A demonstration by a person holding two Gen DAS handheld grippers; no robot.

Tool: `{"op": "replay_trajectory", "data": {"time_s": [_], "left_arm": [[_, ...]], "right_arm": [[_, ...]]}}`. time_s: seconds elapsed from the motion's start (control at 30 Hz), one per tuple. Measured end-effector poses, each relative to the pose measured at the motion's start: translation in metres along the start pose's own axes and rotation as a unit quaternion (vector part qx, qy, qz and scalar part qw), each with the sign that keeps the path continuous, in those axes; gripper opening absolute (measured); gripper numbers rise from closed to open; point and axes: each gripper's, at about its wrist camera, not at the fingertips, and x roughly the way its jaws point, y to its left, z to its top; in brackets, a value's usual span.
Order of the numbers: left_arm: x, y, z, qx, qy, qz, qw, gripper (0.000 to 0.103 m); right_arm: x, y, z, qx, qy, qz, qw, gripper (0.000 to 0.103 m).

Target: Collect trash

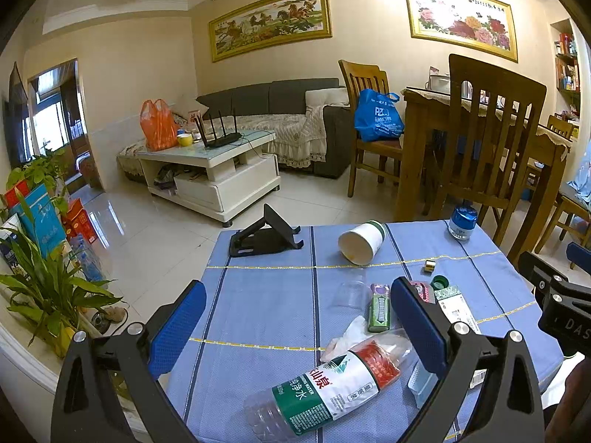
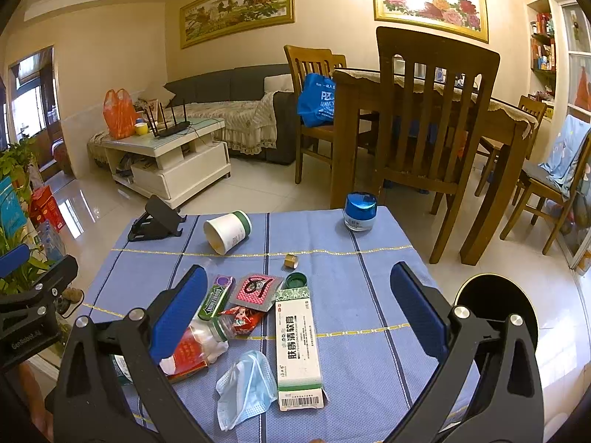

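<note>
Covering the small table, a blue striped cloth (image 2: 332, 295) carries all the litter, and the water bottle (image 1: 325, 384) serves as the landmark for it. Beyond the bottle the tiled room opens onto a white coffee table (image 1: 221, 162), a grey sofa (image 1: 288, 110), wooden dining chairs (image 1: 487, 140) and two framed paintings (image 1: 269, 22) on the wall. The plastic bottle lies on its side near the front edge of the cloth, and its contents cannot be told. A crumpled tissue (image 1: 347, 336) touches its neck. Just beyond its neck lies a green gum packet (image 1: 378, 308), with a clear plastic cup (image 1: 351, 288) beside that. Farther back from the bottle a paper cup (image 1: 362, 241) lies tipped over, its open mouth showing nothing inside. A black phone stand (image 1: 266, 236) sits to the left of that cup, and a blue-lidded jar (image 2: 360, 210) stands upright at the far right corner. Right of the bottle lie a long ointment box (image 2: 299, 347), a face mask (image 2: 243, 387), a red wrapper (image 2: 243, 319), a green bottle cap (image 2: 296, 280) and a small gold ring-shaped piece (image 2: 291, 260). The left gripper (image 1: 295, 317) hovers over the bottle with its jaws spread wide, gripping nothing. The right gripper (image 2: 299, 310) is likewise wide apart above the box, holding nothing.
</note>
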Motion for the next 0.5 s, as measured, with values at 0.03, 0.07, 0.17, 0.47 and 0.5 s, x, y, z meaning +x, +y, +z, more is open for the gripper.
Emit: {"op": "replay_trajectory", "data": {"time_s": [0.03, 0.07, 0.17, 0.47, 0.5], "left_arm": [[0.0007, -0.0007, -0.0008, 0.0, 0.0, 0.001, 1.0, 0.097], [0.0014, -0.0012, -0.0017, 0.0, 0.001, 0.001, 1.0, 0.097], [0.0038, -0.0024, -0.0045, -0.001, 0.002, 0.0, 1.0, 0.097], [0.0005, -0.0061, -0.0046, 0.001, -0.001, 0.001, 1.0, 0.097], [-0.0008, 0.0012, 0.0011, 0.001, 0.0, 0.0, 1.0, 0.097]], "right_arm": [[0.0001, 0.0, -0.0002, 0.0, 0.0, 0.0, 1.0, 0.098], [0.0002, -0.0001, -0.0003, 0.0, 0.0, 0.0, 1.0, 0.098], [0.0005, -0.0003, -0.0001, 0.0, 0.0, 0.0, 1.0, 0.098], [0.0004, 0.0002, 0.0005, 0.0, 0.0, 0.0, 1.0, 0.098], [0.0005, 0.0002, 0.0005, 0.0, 0.0, 0.0, 1.0, 0.098]]}}
